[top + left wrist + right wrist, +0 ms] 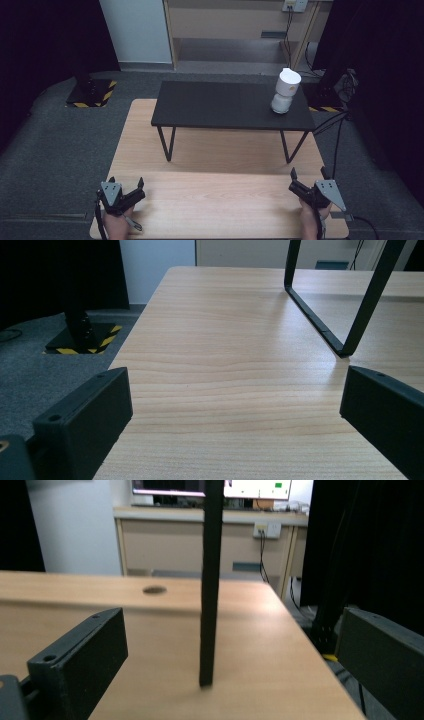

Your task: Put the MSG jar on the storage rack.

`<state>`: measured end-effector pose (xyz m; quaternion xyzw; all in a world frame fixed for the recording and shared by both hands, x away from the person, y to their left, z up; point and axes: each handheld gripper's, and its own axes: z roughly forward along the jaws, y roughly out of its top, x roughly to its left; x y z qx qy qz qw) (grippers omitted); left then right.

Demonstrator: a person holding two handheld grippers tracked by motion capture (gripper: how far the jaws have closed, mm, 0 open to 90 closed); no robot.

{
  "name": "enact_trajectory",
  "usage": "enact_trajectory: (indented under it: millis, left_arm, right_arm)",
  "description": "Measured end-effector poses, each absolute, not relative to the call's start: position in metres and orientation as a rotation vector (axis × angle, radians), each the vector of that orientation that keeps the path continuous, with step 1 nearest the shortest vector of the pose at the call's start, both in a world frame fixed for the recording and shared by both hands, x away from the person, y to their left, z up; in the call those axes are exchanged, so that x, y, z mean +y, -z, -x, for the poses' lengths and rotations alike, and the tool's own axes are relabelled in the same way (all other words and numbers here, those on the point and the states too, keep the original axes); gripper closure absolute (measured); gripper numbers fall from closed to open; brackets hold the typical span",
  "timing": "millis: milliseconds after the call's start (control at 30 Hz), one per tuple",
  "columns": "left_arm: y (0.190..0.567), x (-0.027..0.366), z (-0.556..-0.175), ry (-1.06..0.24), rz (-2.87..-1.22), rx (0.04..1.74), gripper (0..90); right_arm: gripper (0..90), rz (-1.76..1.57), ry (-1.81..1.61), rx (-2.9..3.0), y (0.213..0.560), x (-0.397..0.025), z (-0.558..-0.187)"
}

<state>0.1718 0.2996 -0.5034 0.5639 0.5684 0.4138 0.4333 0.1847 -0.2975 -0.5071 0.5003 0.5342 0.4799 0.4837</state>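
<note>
Wooden counter [220,200] carried a low black stand [230,105]; a white container [285,90], maybe a jar, stood at its far right end. Left claw [127,192] and right claw [306,181] rested at the near corners, both spread, empty.

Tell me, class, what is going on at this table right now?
A person holds a hand-held gripper in each hand near the front edge of a wooden table. The left hand-held gripper and the right hand-held gripper both have their jaws open and hold nothing. A small black bench stands on the table farther back, and a white container sits tilted near the bench's right end, untouched. Nothing is being handled yet.
</note>
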Motion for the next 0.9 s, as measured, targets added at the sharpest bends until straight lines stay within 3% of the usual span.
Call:
enact_trajectory:
  millis: [300, 900]
  left_arm:
    - [0.503, 0.301, -0.172, -1.018, -1.391, 1.432, 0.0]
    - [0.503, 0.3, -0.172, -1.025, -1.392, 1.43, 0.0]
  right_arm:
    - [0.6, -1.297, -1.171, 1.3, 0.523, -0.303, -0.183]
    - [0.6, -1.297, -1.158, 1.393, 0.518, -0.306, -0.186]
